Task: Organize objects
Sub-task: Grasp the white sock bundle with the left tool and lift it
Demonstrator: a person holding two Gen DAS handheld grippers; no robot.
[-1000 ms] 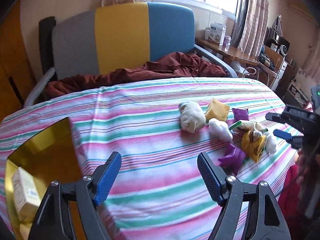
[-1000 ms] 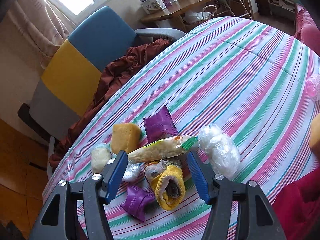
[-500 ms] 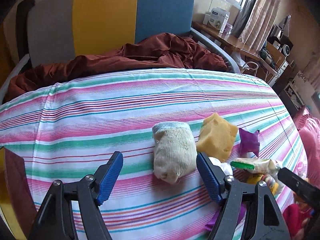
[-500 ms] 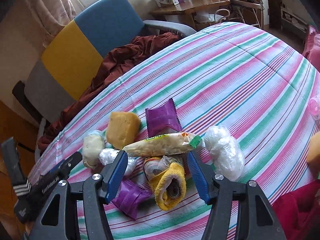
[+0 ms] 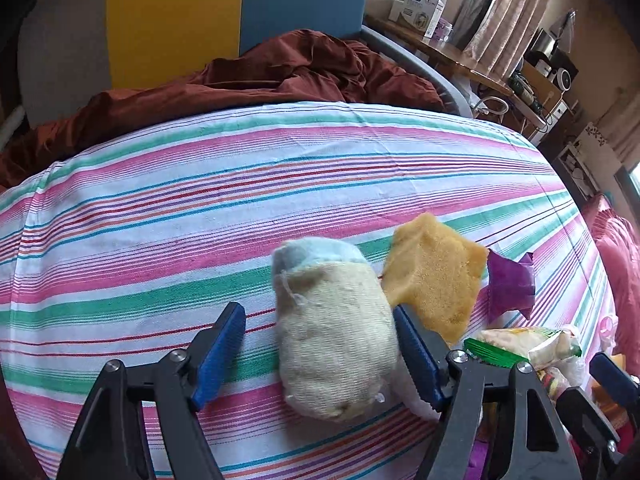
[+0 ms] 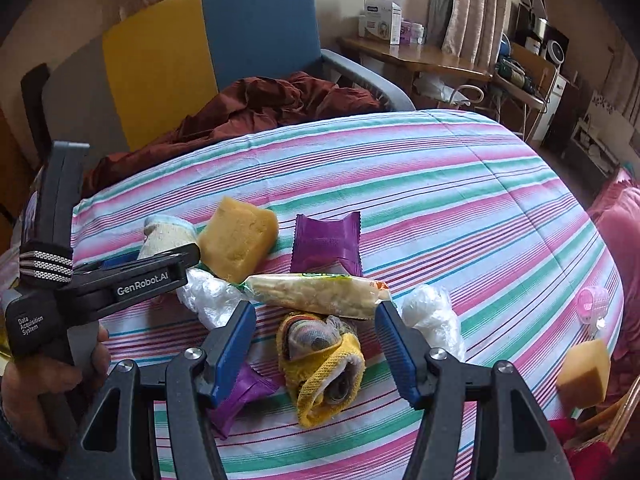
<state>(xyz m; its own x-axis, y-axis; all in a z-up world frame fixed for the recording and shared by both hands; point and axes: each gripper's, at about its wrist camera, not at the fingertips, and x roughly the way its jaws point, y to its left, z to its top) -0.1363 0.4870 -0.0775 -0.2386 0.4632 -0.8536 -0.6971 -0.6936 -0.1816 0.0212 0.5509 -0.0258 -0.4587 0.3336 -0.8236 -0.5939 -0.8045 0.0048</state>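
A cream rolled sock (image 5: 332, 332) with a pale blue cuff lies on the striped bedsheet (image 5: 200, 216). My left gripper (image 5: 320, 356) is open with the sock between its fingers. Beside it lie a yellow sponge (image 5: 434, 276), a purple packet (image 5: 510, 284) and a green-ended snack bag (image 5: 520, 344). My right gripper (image 6: 316, 352) is open around a yellow rolled sock (image 6: 324, 368), just below the snack bag (image 6: 316, 290). The left gripper's body (image 6: 132, 276) shows at the left of the right wrist view.
White plastic bags (image 6: 432, 316) and a second purple packet (image 6: 240, 400) lie by the pile. A pink cup (image 6: 592, 306) and another sponge (image 6: 584, 372) sit at the right edge. A chair (image 6: 208, 48) with a maroon cloth (image 6: 256, 112) stands behind the bed.
My left gripper has moved right and forward across the bed until the cream sock lies between its open fingers. The right gripper has stayed over the yellow sock, turning slightly.
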